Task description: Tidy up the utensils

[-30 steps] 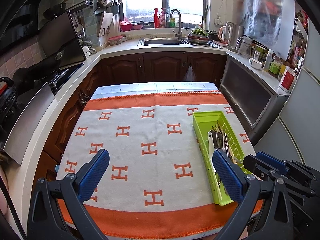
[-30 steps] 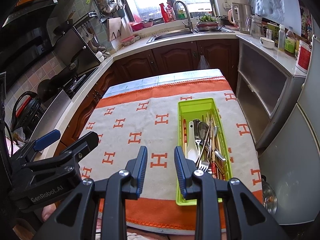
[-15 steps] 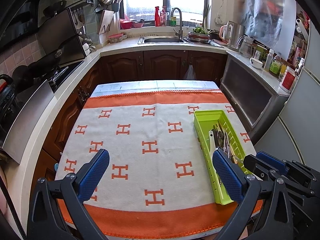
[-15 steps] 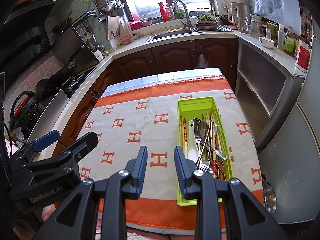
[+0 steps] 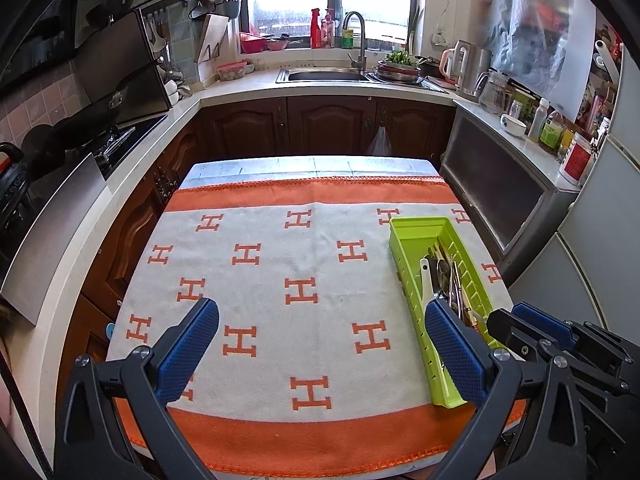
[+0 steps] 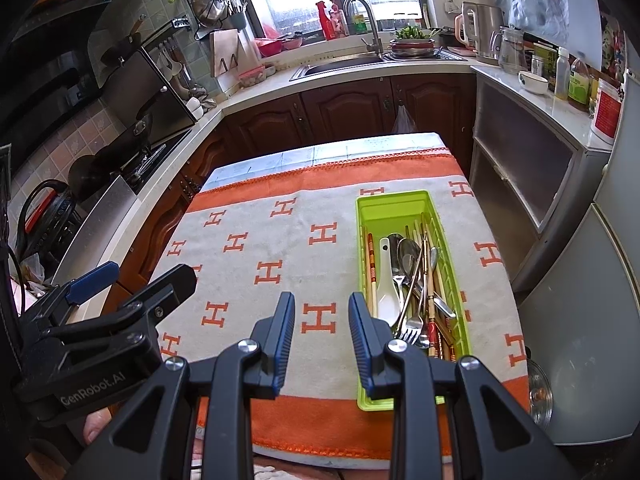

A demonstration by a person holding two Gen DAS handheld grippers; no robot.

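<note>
A lime green utensil tray [image 6: 452, 280] lies on the right side of the cloth-covered table; it also shows in the left wrist view [image 5: 408, 248]. In it lie a white ceramic spoon [image 6: 387, 280], metal spoons [image 6: 408, 252], a fork [image 6: 412, 326] and several chopsticks [image 6: 371, 268]. My left gripper [image 5: 320, 320] is open wide and empty, above the table's near middle. My right gripper [image 6: 321, 304] is open with a narrower gap and empty, just left of the tray's near end.
The table carries a white and orange cloth [image 5: 280, 280] with H marks. Cabinets and a sink [image 5: 328, 76] lie beyond. A stove [image 5: 100, 140] is left, a counter with a bowl [image 6: 532, 80] and bottles right, a fridge [image 6: 600, 320] near right.
Both views have shifted slightly, with the table a touch lower and farther. The grippers' openings and the tray's contents are unchanged.
</note>
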